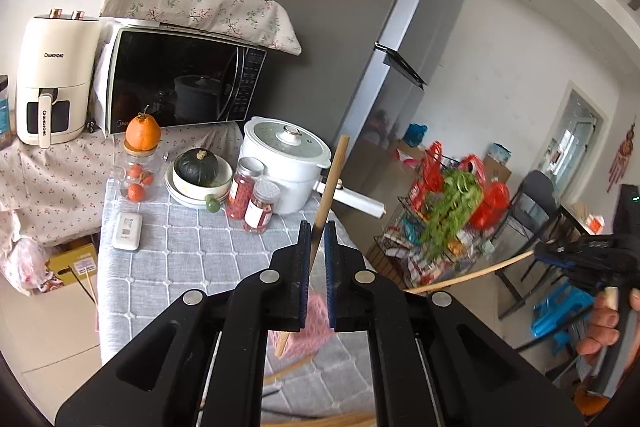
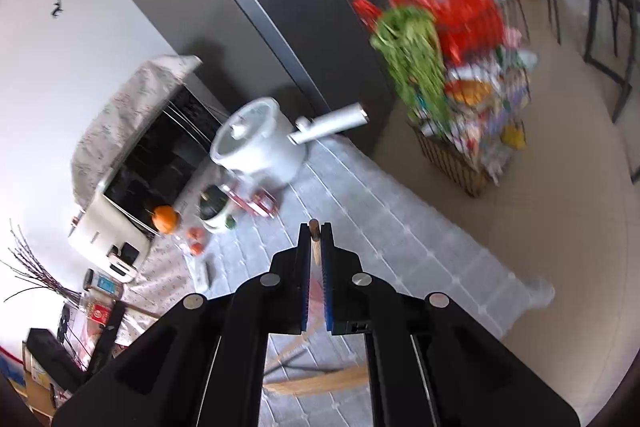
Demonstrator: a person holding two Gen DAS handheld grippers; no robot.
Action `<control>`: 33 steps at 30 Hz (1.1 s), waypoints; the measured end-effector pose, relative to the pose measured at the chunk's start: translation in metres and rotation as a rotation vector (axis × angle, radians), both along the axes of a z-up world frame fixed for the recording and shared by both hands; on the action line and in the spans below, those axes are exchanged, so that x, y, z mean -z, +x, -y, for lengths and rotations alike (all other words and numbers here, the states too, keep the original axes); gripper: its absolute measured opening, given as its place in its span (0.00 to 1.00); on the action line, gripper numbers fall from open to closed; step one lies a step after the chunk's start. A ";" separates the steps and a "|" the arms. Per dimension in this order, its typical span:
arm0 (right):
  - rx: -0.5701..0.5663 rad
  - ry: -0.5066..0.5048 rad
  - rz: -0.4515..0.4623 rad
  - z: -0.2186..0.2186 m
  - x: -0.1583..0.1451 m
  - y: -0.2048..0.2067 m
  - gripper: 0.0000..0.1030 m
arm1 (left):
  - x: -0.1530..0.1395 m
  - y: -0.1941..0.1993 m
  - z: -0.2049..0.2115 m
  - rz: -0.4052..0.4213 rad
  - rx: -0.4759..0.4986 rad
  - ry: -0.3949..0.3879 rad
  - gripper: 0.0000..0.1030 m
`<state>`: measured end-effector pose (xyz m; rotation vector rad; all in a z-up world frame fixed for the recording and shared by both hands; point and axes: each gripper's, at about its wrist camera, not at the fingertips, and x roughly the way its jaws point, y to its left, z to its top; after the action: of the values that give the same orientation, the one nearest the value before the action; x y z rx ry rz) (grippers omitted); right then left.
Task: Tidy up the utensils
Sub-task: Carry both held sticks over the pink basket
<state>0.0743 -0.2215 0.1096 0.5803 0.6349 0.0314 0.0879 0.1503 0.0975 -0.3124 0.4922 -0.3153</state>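
I am gripping one wooden chopstick [image 1: 334, 179] in the left gripper [image 1: 318, 247], its fingers closed on the shaft so the stick is standing nearly upright above the grey checked counter [image 1: 180, 259], just in front of the white pot [image 1: 284, 167]. I judge I am holding it clear of the cloth so it can be paired with its mate. The right gripper [image 2: 315, 247] is also clamped shut on a chopstick [image 2: 314, 239], whose end is poking out between the fingers, raised well above the counter with the white pot beyond it.

The left wrist view is showing what the right cannot: the right gripper [image 1: 576, 259] from outside, off to the pot's right, with its long stick trailing back toward me and a hand [image 1: 604, 323] below it. The right wrist view is showing a wider wooden utensil [image 2: 320, 381] lying on the counter on the near side of the pot, which the left view only shows in slivers.
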 end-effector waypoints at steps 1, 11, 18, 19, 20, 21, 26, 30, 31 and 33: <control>-0.008 -0.003 0.015 -0.002 -0.005 0.002 0.05 | 0.001 0.007 0.003 -0.003 -0.007 -0.002 0.06; -0.142 -0.031 0.058 -0.038 -0.013 0.031 0.05 | 0.011 0.046 0.030 -0.005 0.001 -0.053 0.06; -0.174 0.054 0.075 -0.031 0.005 0.031 0.05 | 0.016 0.062 0.028 -0.048 -0.040 0.067 0.11; -0.165 0.083 0.083 -0.026 0.010 0.029 0.05 | 0.028 0.072 0.026 -0.105 -0.044 0.108 0.17; -0.150 0.115 0.093 -0.018 0.016 0.027 0.05 | 0.039 0.080 0.025 -0.156 -0.045 0.139 0.30; -0.139 0.141 0.094 -0.013 0.023 0.027 0.05 | 0.057 0.089 0.023 -0.227 -0.040 0.184 0.37; -0.118 0.312 0.022 0.013 0.079 0.034 0.05 | 0.153 0.112 -0.005 -0.494 -0.063 0.248 0.38; -0.102 0.373 -0.032 0.021 0.113 0.042 0.05 | 0.217 0.126 -0.017 -0.625 -0.034 0.283 0.37; -0.097 0.385 -0.044 0.022 0.121 0.043 0.05 | 0.227 0.128 -0.016 -0.631 -0.018 0.290 0.37; -0.095 0.391 -0.072 0.022 0.130 0.050 0.05 | 0.241 0.133 -0.007 -0.613 0.053 0.287 0.37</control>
<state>0.1240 -0.2436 -0.0208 0.9317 0.7321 0.2286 0.2208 0.1573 -0.1436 -0.1094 1.1382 -0.1912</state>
